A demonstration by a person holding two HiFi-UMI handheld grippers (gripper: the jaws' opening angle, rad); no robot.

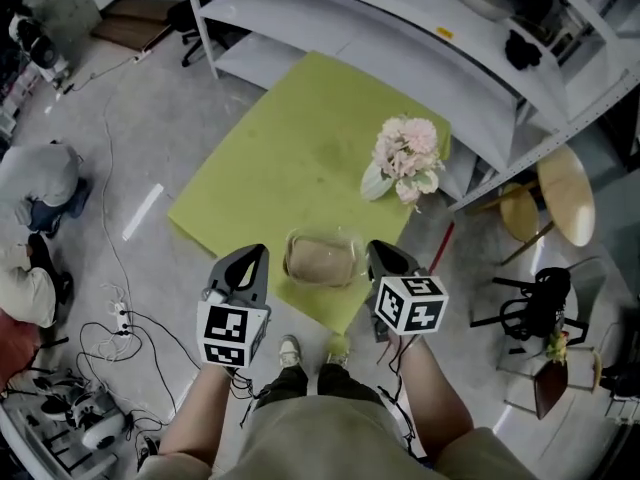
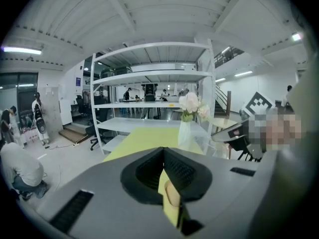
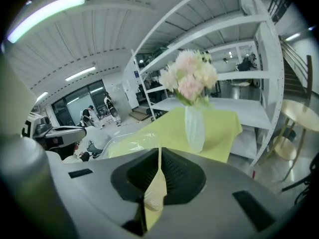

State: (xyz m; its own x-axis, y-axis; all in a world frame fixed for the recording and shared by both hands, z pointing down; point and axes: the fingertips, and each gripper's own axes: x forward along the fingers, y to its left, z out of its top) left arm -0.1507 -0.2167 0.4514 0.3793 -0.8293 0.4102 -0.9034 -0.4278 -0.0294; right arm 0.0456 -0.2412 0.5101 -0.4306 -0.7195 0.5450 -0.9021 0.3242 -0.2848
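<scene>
A clear plastic container [image 1: 322, 258] with something tan inside sits near the front corner of a yellow-green table [image 1: 270, 158]. My left gripper [image 1: 250, 260] hangs just left of the container, and my right gripper [image 1: 384, 256] is just right of it. Neither touches it. In the left gripper view the jaws [image 2: 163, 156] stand together, with only a thin slit of table showing through. The right gripper view shows the same narrow slit [image 3: 159, 156]. A white vase of pink flowers [image 1: 405, 158] stands farther back on the right [image 2: 185, 133] [image 3: 194, 128].
White metal shelving [image 1: 400, 18] runs behind and right of the table. Round wooden stools [image 1: 565, 193] and a black chair [image 1: 535, 303] stand at the right. A person crouches on the floor at the left [image 1: 40, 183]. Cables [image 1: 110, 318] lie near my feet.
</scene>
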